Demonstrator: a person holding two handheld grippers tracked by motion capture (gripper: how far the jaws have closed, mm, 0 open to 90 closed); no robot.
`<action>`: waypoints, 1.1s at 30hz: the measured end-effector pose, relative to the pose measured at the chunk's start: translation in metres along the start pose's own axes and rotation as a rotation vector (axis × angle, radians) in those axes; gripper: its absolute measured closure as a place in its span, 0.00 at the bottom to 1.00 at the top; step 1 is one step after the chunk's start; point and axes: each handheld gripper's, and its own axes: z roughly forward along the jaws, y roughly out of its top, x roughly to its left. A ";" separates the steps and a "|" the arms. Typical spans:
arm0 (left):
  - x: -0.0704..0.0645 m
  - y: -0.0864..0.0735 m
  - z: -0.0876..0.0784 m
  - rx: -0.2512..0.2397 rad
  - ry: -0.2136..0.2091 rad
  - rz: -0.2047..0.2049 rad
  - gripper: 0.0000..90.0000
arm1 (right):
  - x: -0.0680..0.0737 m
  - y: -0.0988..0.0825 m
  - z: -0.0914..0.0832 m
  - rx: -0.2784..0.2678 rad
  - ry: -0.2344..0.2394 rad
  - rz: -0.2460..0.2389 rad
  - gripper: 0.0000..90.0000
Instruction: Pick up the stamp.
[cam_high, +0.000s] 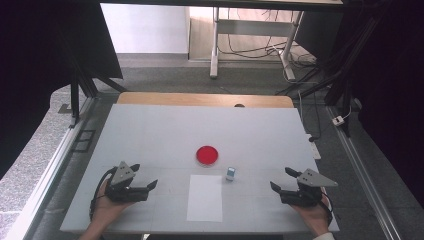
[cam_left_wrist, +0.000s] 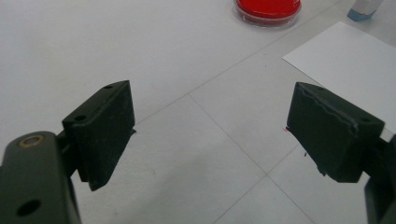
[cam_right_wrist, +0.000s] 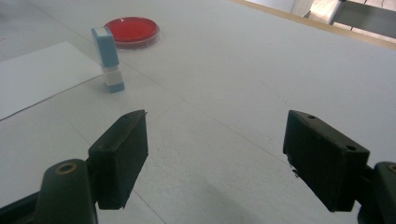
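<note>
A round red dish (cam_high: 207, 155) lies near the middle of the white table (cam_high: 150, 130); it sits at the top of the left gripper view (cam_left_wrist: 267, 9) and far left in the right gripper view (cam_right_wrist: 132, 30). A small blue-and-white upright block (cam_high: 230, 173) stands just right of a white paper sheet (cam_high: 205, 198), also seen in the right gripper view (cam_right_wrist: 108, 58). My left gripper (cam_high: 148, 189) rests at the near left, open and holding nothing. My right gripper (cam_high: 281, 179) rests at the near right, open and holding nothing. Wide apart black jaws fill the foreground of both gripper views.
The table's far edge shows a wooden strip (cam_high: 205, 99). Black frame legs (cam_high: 75, 95) stand at the left, cables and a power strip (cam_high: 340, 120) lie on the floor at the right. A white desk frame (cam_high: 215, 45) stands beyond.
</note>
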 end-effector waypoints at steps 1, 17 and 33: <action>0.000 0.000 0.001 0.000 -0.002 0.004 0.17 | 0.001 0.000 0.000 0.000 -0.002 -0.009 0.24; -0.001 0.001 0.002 -0.001 -0.015 -0.001 0.14 | 0.011 0.025 0.006 -0.027 0.002 -0.009 0.24; -0.003 0.001 0.004 0.002 -0.009 0.014 0.14 | 0.021 0.047 0.019 -0.027 0.059 -0.003 0.29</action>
